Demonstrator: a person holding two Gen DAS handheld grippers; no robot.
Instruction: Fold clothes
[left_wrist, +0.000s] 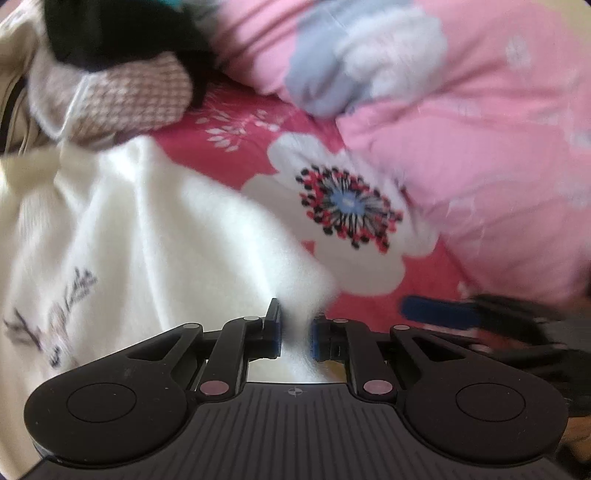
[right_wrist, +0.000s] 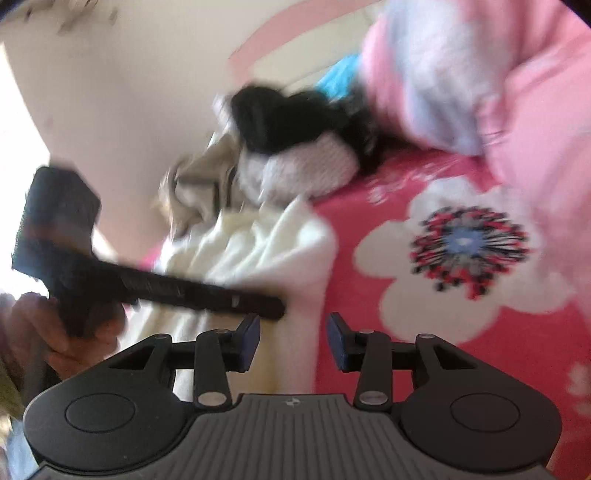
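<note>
Cream fabric fills the nearest part of the scene: a white sweater (left_wrist: 147, 229) with dark script on its front lies spread on the bed, and one corner of it runs between the blue pads of the left gripper (left_wrist: 296, 334). The jaws there are closed onto this corner, with only the cloth between them. The right gripper (right_wrist: 293, 341) is just beside it, over the same edge of the sweater (right_wrist: 258, 251); its jaws stand apart with a clear gap, and the cloth lies under them, not pinched. From the right wrist view the left gripper (right_wrist: 273, 308) appears as a dark bar reaching to the sweater edge.

Under the garment is a red bedsheet (left_wrist: 236, 122) printed with a big white flower (left_wrist: 343, 210). Behind this, a pink quilt (left_wrist: 461, 129) is bunched at the right side. At the far left lies a heap of other clothes: a checked garment (left_wrist: 125, 107), a black one (left_wrist: 110, 33) on top, and beige cloth (right_wrist: 195, 188) beside them. The frames are blurred.
</note>
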